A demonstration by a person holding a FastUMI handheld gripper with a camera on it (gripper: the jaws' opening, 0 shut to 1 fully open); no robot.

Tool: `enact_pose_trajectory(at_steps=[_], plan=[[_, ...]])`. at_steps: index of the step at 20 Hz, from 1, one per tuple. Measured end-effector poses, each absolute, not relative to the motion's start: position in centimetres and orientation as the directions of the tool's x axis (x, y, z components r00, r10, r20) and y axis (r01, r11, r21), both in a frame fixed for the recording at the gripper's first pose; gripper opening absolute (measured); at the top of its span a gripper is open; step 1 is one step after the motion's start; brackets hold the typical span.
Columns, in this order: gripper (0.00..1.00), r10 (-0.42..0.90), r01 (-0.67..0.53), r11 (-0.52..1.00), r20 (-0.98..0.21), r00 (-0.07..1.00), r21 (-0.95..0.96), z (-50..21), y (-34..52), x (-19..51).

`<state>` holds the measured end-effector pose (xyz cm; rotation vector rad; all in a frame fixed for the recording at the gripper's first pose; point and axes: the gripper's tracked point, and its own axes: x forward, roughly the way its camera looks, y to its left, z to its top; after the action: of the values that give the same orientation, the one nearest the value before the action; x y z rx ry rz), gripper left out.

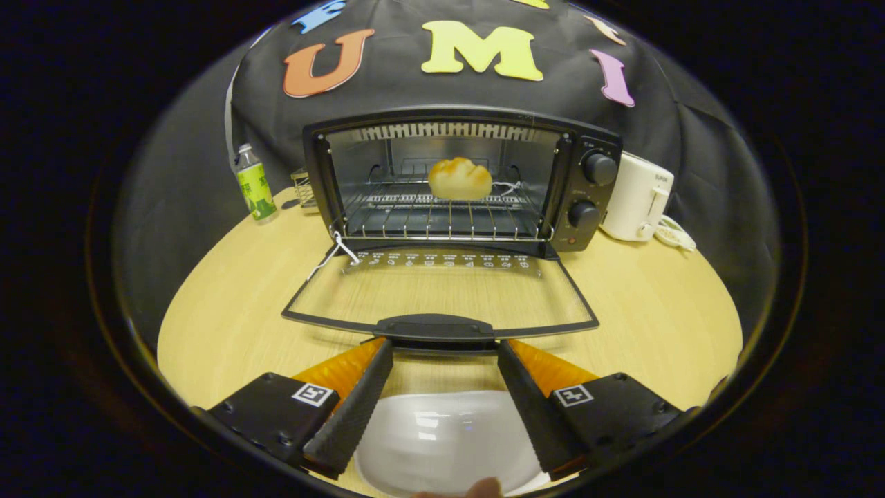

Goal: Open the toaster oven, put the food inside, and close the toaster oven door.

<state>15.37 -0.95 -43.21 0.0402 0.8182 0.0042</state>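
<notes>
A black toaster oven [588, 180] stands on the round wooden table with its glass door [442, 290] folded down flat toward me. A golden bread roll [460, 178] sits on the wire rack [442, 218] inside. My gripper [442, 346] is open, its fingertips just short of the door's handle [437, 327], one on each side of the handle's middle, touching nothing. A white plate [442, 439] lies on the table between and under the fingers, with nothing on it.
A green-labelled bottle [254, 183] stands left of the oven, next to a small wire rack [304, 188]. A white toaster [636, 198] with its cord [674, 235] sits to the oven's right. A fingertip [484, 488] shows below the plate.
</notes>
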Motion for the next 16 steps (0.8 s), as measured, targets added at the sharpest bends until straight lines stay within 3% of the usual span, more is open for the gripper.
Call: enact_pose_trajectory(at_steps=[9, 16], plan=[[1.00, 0.039, 0.012, 0.996, -0.535, 0.844, 0.091, -34.2, -1.3, 20.6], [1.00, 0.049, -0.007, 0.996, -0.447, 0.893, 0.094, -28.2, -2.8, 22.6]])
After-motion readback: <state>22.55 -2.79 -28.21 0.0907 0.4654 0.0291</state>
